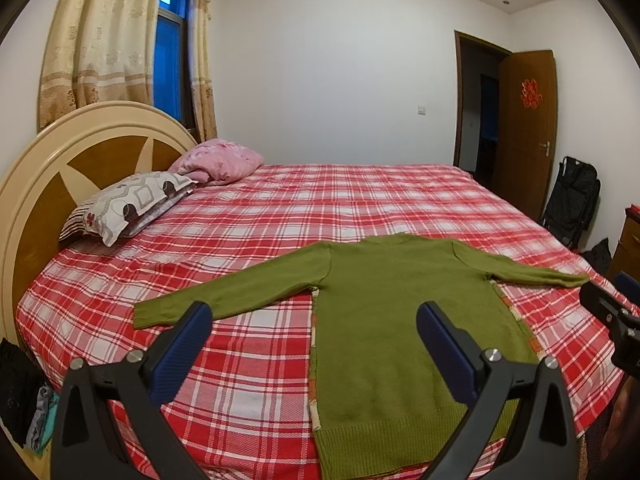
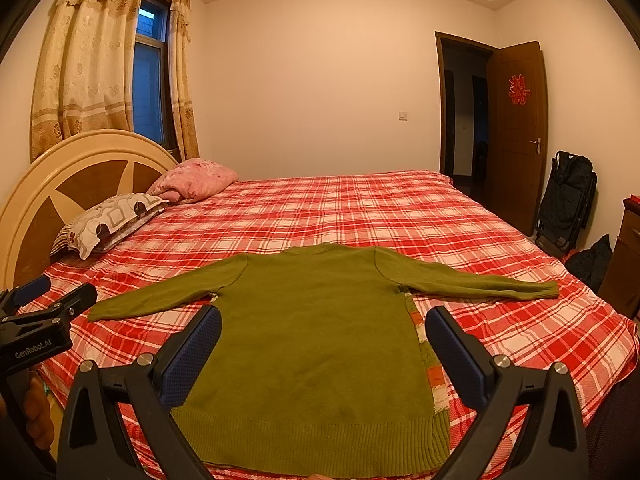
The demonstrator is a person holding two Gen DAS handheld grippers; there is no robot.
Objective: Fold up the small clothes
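A green knit sweater (image 1: 400, 312) lies flat on the red plaid bed (image 1: 280, 216), back up, both sleeves spread out to the sides, hem toward me. It also shows in the right wrist view (image 2: 316, 344). A patterned edge peeks from under its right side (image 2: 430, 364). My left gripper (image 1: 314, 320) is open and empty, held above the sweater's left sleeve and body. My right gripper (image 2: 323, 322) is open and empty above the sweater's lower body. Each gripper shows at the edge of the other's view: the right one (image 1: 616, 312) and the left one (image 2: 44, 300).
Two pillows, patterned (image 1: 128, 204) and pink (image 1: 218, 160), lie by the round headboard (image 1: 52, 168) at the left. An open wooden door (image 1: 524, 128), a black bag (image 1: 572, 200) and a wooden cabinet (image 1: 628, 248) stand on the right.
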